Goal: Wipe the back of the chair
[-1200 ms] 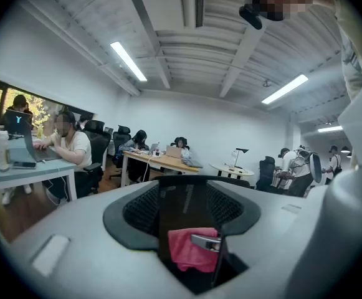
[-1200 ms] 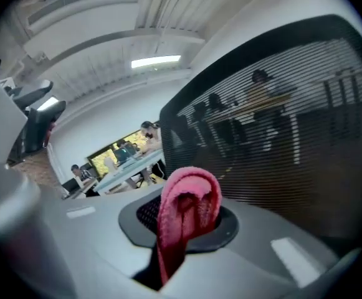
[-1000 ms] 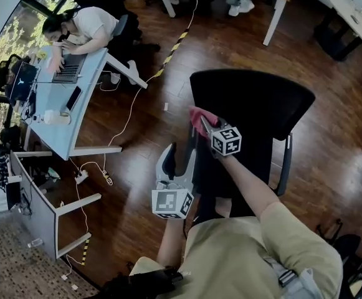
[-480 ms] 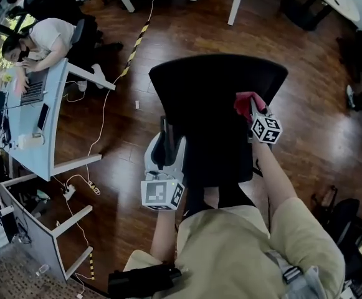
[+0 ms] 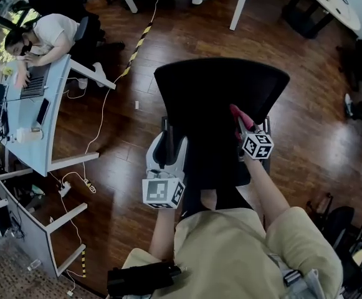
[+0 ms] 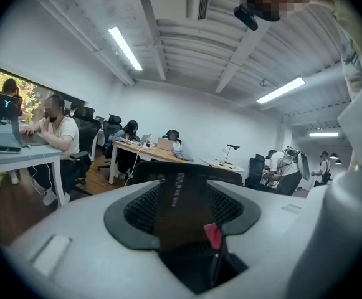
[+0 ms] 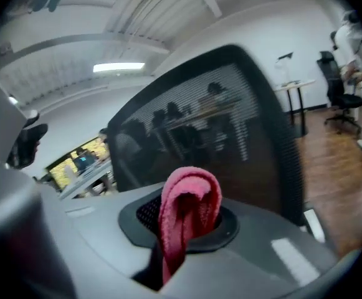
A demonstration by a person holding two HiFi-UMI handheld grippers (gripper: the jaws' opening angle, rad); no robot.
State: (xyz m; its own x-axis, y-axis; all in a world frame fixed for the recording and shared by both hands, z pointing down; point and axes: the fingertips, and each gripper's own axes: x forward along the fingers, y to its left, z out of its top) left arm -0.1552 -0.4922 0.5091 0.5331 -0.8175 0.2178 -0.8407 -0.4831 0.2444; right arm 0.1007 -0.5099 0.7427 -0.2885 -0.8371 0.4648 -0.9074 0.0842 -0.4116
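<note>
Holding pink cloth [image 7: 188,210] clamped in right gripper [image 5: 241,128] fingers, at right side of chair back [image 5: 212,92]. Holding left gripper [image 5: 165,136] fingers together, empty, just beside chair's left edge.

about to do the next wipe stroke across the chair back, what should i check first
1. Cloth held: the pink cloth stands folded between the jaws of the right gripper. Ok.
2. Cloth on the surface: in the head view it lies over the right part of the chair back; whether it is pressing on the mesh, cannot tell.
3. Chair steadied: the left gripper sits at the back's left edge; whether its jaws grip it, cannot tell.
4. Stroke path: nothing lies on the mesh between the two grippers. Ok.
</note>
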